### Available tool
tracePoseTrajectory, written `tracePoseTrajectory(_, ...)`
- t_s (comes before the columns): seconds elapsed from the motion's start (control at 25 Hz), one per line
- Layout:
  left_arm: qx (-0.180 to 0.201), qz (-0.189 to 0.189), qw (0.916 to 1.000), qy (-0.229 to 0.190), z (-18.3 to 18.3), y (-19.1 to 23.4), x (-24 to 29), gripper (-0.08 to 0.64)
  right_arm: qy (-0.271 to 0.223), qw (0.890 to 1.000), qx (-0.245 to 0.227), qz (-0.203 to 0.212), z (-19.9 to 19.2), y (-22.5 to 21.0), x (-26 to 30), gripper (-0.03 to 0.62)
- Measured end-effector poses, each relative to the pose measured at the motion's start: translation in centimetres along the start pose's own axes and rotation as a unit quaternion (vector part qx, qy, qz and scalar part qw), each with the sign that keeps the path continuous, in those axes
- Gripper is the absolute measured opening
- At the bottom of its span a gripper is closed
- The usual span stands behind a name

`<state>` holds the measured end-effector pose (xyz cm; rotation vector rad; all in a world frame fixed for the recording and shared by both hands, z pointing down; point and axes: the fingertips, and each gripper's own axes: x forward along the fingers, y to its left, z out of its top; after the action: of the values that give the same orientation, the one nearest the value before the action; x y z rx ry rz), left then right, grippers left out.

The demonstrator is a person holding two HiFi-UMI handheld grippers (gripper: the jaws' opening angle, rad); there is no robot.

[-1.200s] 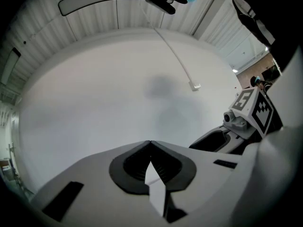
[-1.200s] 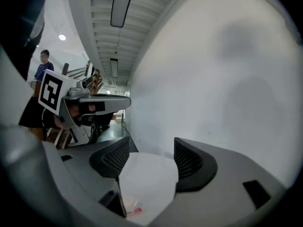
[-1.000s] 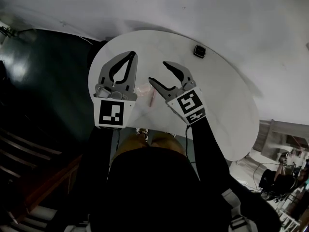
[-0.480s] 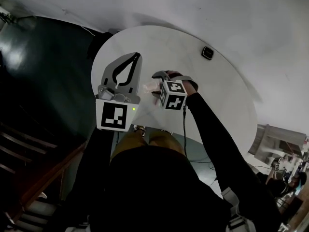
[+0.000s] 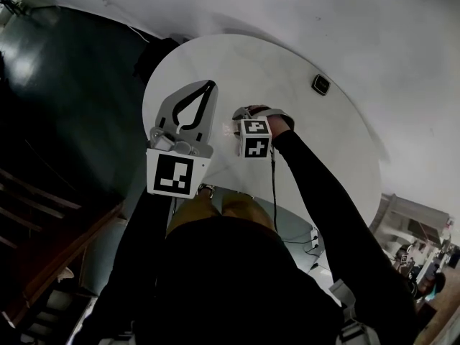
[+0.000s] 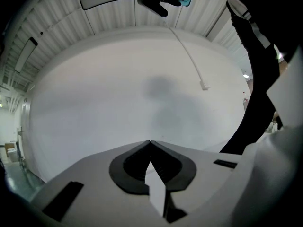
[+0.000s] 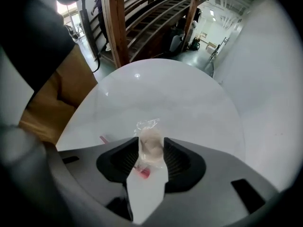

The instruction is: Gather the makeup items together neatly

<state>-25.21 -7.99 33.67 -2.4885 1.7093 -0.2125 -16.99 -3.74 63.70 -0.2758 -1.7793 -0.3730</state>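
Plastic-wrapped makeup item (image 7: 151, 148) sits squarely between the right gripper's (image 7: 151, 138) fingers (image 7: 180, 162), which have just been closing and now pinch it, above the tabletop's (image 7: 161, 89) near edge. The left gripper (image 6: 150, 142), closed and empty, is farther away.

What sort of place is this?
Probably a big indoor hall or workshop, not a home: a white round table stands on a dark glossy floor, with a wooden staircase beside it.

You will find a pale beige makeup item (image 7: 150, 148), sealed in crinkled clear wrap, upright between the fingers (image 7: 182, 161) of the right gripper (image 7: 151, 142) and touching both. The jaws have just been closing on it. A pink-red piece (image 7: 142, 172) shows directly beneath it, and a thin pink stick (image 7: 103, 139) lies flat just outside the left-hand finger.
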Motion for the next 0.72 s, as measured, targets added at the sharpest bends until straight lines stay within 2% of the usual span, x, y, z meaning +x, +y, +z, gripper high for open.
tracePoseTrajectory(0.04, 0.0, -0.002, 1.0, 0.0, -0.1, 0.0, -0.1, 0.017, 0.007, 1.0, -0.01, -0.001, -0.1, 0.1, 0.2, 0.149)
tracePoseTrajectory(0.12, -0.001, -0.004, 1.0, 0.0, -0.3, 0.0, -0.1, 0.017, 0.014, 1.0, -0.023, 0.001, -0.1, 0.2, 0.4, 0.118)
tracePoseTrajectory(0.28, -0.002, -0.005, 1.0, 0.0, -0.4, 0.1, 0.0, 0.017, 0.006, 1.0, -0.015, 0.006, 0.2, 0.3, 0.0, 0.097)
tracePoseTrajectory(0.4, -0.006, -0.005, 1.0, -0.004, -0.3, 0.2, 0.1, 0.017, -0.011, 1.0, -0.003, -0.006, 0.5, -0.3, -0.9, 0.095)
tracePoseTrajectory(0.56, -0.003, -0.009, 0.9999, -0.005, -0.3, 0.2, 0.2, 0.017, -0.06, 0.996, 0.054, -0.042, 1.3, -1.9, -3.7, 0.097)
tracePoseTrajectory(0.72, -0.001, -0.014, 0.9998, -0.013, 0.3, -0.1, 0.6, 0.017, -0.107, 0.983, 0.12, -0.086, 1.7, -3.3, -7.2, 0.097)
